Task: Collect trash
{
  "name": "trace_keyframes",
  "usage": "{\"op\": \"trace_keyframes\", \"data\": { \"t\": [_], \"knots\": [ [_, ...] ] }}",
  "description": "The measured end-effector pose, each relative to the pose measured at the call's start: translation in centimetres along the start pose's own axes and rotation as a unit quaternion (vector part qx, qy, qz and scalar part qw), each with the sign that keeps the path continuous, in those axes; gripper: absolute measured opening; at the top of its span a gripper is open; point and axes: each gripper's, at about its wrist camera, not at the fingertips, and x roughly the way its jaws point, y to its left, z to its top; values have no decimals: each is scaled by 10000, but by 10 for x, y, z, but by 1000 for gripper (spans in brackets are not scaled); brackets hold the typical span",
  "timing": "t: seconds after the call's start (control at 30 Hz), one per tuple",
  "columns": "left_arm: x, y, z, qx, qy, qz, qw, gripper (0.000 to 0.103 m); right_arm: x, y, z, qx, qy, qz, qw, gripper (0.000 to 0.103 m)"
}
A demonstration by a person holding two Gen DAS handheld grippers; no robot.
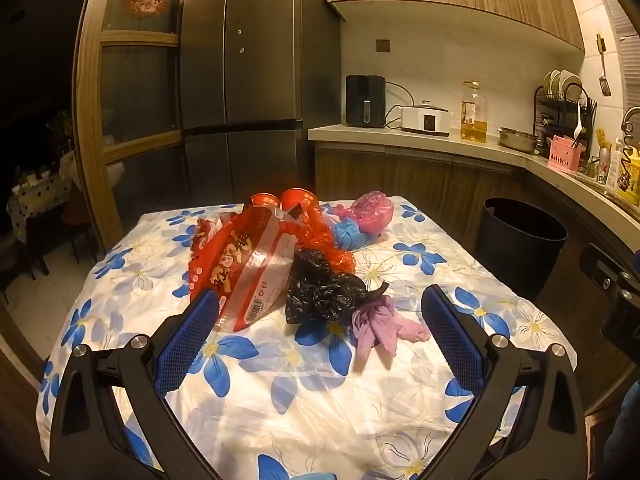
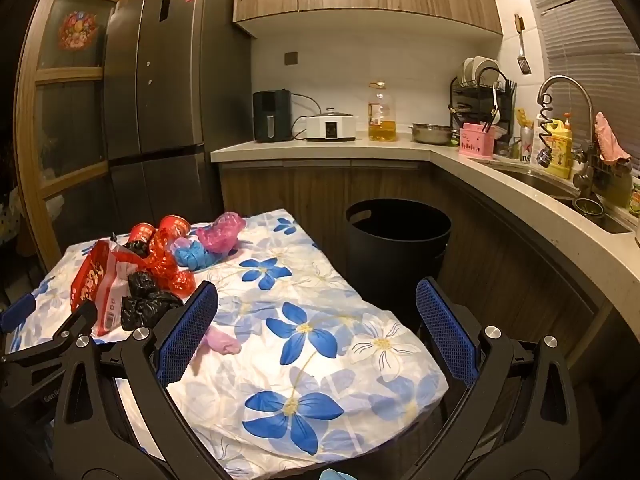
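Trash lies in a heap on the table's flowered cloth (image 1: 304, 392): a red and white snack bag (image 1: 240, 268), a crumpled black bag (image 1: 324, 288), a lilac glove (image 1: 380, 326), an orange-red bag (image 1: 320, 232), two red cups (image 1: 296, 198), a blue glove (image 1: 348, 234) and a pink bag (image 1: 372, 208). My left gripper (image 1: 320, 300) is open, hovering just short of the black bag and lilac glove. My right gripper (image 2: 316, 292) is open over the cloth (image 2: 320, 344), right of the heap; the black bag (image 2: 146, 300) and snack bag (image 2: 100, 284) lie beyond its left finger. A black bin (image 2: 396, 248) stands past the table's right edge.
The bin (image 1: 520, 240) sits on the floor between table and an L-shaped counter (image 2: 500, 168) carrying an air fryer, cooker, oil bottle, steel bowl, dish rack and sink. A tall fridge (image 1: 240, 80) stands behind the table. The left gripper's frame (image 2: 48, 340) shows at the right view's left edge.
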Motion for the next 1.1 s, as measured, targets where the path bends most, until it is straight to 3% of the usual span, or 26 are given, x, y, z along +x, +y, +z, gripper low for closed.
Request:
{"op": "trace_keyframes", "data": {
  "t": [1.1],
  "knots": [
    [-5,1,-1,-156,-28,-184,9997,98,0,3,0,-13,-7,-9,10000,98]
  ]
}}
